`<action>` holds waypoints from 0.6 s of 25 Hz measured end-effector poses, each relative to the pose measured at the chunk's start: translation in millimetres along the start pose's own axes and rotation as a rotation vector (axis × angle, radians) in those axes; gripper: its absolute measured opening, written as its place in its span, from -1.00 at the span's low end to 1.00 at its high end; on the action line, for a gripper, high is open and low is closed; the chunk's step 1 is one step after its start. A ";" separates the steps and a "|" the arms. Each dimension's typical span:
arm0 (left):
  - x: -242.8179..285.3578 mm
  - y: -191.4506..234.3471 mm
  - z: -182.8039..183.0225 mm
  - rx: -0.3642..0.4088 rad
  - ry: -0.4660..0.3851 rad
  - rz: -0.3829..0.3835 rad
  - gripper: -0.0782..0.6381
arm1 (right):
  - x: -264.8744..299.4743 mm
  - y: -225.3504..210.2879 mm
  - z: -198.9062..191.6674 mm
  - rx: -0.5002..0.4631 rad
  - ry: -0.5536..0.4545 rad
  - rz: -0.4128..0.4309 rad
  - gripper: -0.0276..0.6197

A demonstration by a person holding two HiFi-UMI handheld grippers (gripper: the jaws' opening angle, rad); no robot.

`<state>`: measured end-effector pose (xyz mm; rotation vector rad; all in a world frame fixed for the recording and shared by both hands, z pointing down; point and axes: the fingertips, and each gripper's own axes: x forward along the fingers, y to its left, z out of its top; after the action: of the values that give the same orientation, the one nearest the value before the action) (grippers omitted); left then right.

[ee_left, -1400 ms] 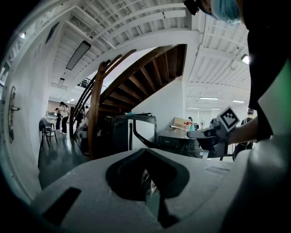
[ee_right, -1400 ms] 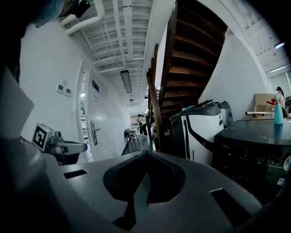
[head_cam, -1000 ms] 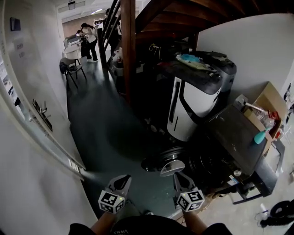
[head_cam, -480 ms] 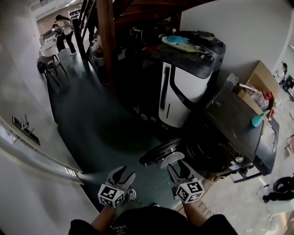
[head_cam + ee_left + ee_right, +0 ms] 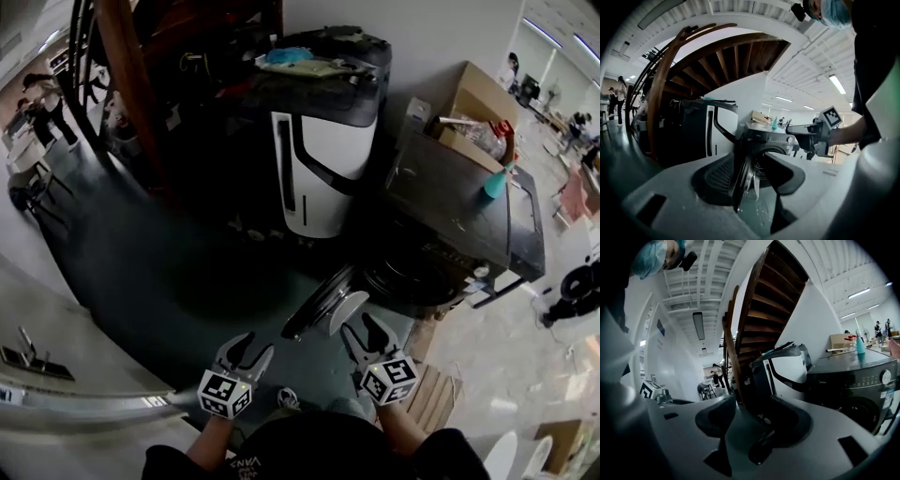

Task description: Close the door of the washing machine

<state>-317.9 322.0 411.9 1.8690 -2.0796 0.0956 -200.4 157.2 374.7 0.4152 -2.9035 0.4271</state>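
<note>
Washing machine [image 5: 855,380] cut off by right gripper view's edge; drum opening [image 5: 408,279] too dark to read; distant people [image 5: 42,105] too small, blurred.

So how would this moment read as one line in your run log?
door of washing machine: open | left gripper: fingers just opened, empty | right gripper: fingers just opened, empty, near door

dark grey washing machine [image 5: 464,202], teal bottle [image 5: 494,184], dark green floor [image 5: 141,267]
</note>
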 end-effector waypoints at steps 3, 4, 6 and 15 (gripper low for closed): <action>18.8 13.0 -9.2 0.019 0.033 -0.083 -0.25 | 0.5 -3.4 -5.6 0.008 -0.004 -0.072 -0.27; 26.2 16.6 -12.4 0.025 0.045 -0.104 -0.25 | 0.8 -5.0 -7.4 0.009 -0.006 -0.090 -0.27; 41.9 21.0 -19.3 0.036 0.067 -0.139 -0.24 | 0.3 -9.6 -10.8 0.022 -0.011 -0.125 -0.27; 127.6 21.1 -57.3 0.085 0.187 -0.250 -0.10 | -11.7 -55.6 -36.4 0.088 0.009 -0.218 -0.28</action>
<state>-336.3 218.9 507.1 2.0673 -1.7301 0.2896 -167.9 120.1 420.8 0.7316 -2.7965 0.5212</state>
